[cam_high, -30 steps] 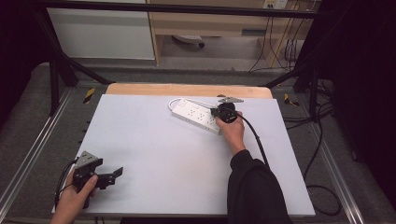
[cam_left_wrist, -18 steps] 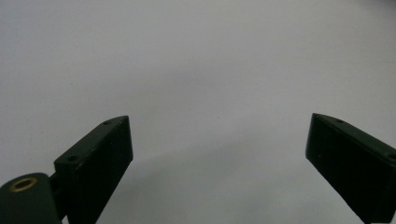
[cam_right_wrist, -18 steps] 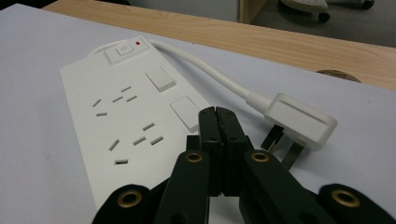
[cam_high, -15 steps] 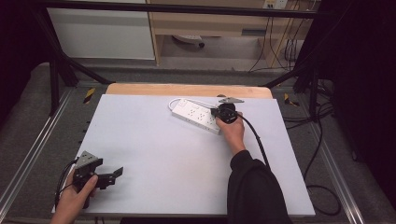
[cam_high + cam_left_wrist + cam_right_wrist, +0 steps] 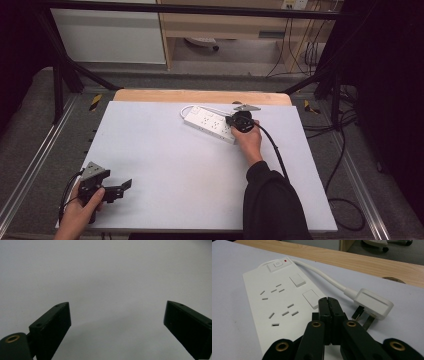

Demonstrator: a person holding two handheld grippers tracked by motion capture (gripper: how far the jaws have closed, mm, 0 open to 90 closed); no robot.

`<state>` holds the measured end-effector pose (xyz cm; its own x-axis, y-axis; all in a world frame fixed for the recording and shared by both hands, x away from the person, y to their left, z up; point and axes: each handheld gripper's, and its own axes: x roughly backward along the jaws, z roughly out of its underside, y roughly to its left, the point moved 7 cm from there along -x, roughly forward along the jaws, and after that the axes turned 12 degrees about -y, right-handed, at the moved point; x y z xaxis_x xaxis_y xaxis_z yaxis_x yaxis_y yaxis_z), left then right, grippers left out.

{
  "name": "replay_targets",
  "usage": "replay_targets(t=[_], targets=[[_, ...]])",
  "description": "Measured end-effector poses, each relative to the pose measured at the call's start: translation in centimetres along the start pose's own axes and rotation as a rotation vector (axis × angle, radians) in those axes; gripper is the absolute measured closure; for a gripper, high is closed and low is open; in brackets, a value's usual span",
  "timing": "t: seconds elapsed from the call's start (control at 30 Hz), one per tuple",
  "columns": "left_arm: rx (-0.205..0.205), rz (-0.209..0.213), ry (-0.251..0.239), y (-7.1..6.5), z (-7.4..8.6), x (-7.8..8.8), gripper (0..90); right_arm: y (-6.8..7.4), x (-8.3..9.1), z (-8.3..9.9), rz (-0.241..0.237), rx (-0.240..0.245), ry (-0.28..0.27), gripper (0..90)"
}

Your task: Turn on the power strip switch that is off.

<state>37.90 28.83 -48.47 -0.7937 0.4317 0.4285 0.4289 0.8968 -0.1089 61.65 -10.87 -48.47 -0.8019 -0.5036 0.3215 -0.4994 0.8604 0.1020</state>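
While nothing is changing since the earlier frame, the white table [image 5: 165, 170] is carrying the power strip [image 5: 210, 121] near its far edge; the right gripper [image 5: 328, 305], jaws pressed together, is resting on the strip beside its plug [image 5: 373, 303], and the left gripper [image 5: 120, 187] is staying spread near the front-left corner.

In the high view the right hand-held gripper [image 5: 235, 121] covers the near end of the power strip [image 5: 210, 122], and the plug there is too small to make out. In the right gripper view the shut jaws hide part of the strip's [image 5: 279, 305] edge — whether they touch it cannot be told. The plug's [image 5: 373, 303] prongs are half hidden behind them.
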Motion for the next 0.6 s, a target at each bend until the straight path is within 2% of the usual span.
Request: replay_targets(t=[0.23,0.6], targets=[[-0.002,0.0,0.001,0.03,0.01,0.03,7.3,0.06,-0.07,-0.16,-0.001,-0.013,0.011,90.0],[0.0,-0.001,0.0,0.03,0.0,0.01,7.3,0.23,0.11,-0.9,-0.001,-0.004,-0.003,90.0]])
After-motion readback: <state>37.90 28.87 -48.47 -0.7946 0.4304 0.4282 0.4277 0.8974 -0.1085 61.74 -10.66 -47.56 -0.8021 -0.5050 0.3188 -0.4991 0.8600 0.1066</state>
